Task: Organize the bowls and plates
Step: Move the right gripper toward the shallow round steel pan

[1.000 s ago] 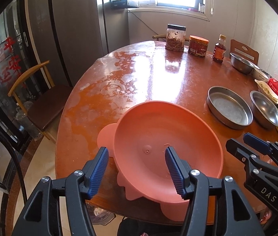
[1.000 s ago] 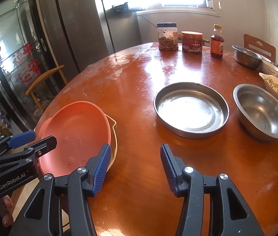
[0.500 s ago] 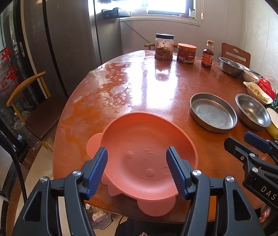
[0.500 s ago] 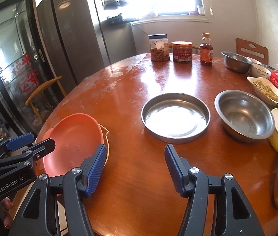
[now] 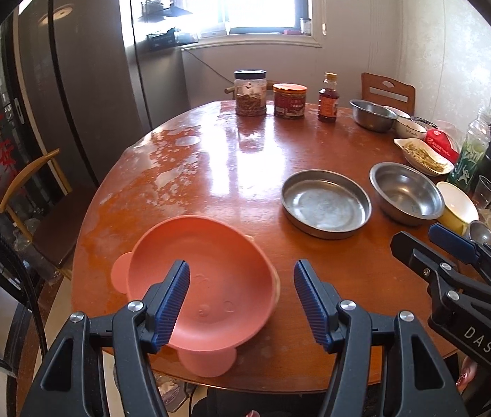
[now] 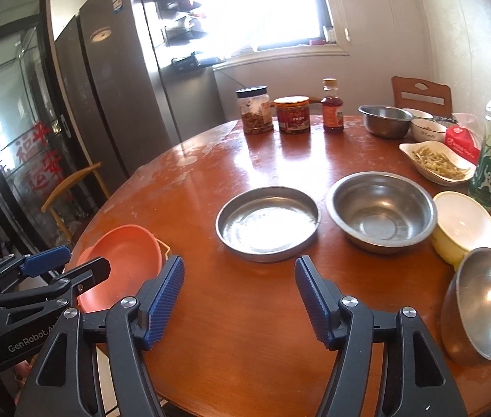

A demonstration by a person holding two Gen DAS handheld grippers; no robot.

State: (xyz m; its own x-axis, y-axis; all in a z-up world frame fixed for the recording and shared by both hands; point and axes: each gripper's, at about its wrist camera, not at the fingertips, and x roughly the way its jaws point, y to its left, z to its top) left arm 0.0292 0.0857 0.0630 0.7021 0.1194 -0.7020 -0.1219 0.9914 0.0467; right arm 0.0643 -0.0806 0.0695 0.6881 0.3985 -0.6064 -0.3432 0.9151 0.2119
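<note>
Item: pink plate (image 5: 207,278) — animal-faced, with ear tabs, resting on the near left edge of the round table (image 5: 245,160), one tab overhanging; a pale dish edge shows beneath it. I judge it light, slightly flexible plastic or silicone, not fragile; take it by the rim.

Item: steel pan (image 6: 268,222) — shallow, mid-table, just beside the steel bowl (image 6: 381,208). Stiff, smooth, likely slippery; I would pinch the upright wall.

Item: yellow bowl (image 6: 464,229) and a tilted steel bowl (image 6: 485,299) at the right edge — the yellow one may be breakable.

My left gripper (image 5: 242,299) hangs above the plate, jaws apart, nothing held. My right gripper (image 6: 240,295) has just been widening, nothing between its pads.
</note>
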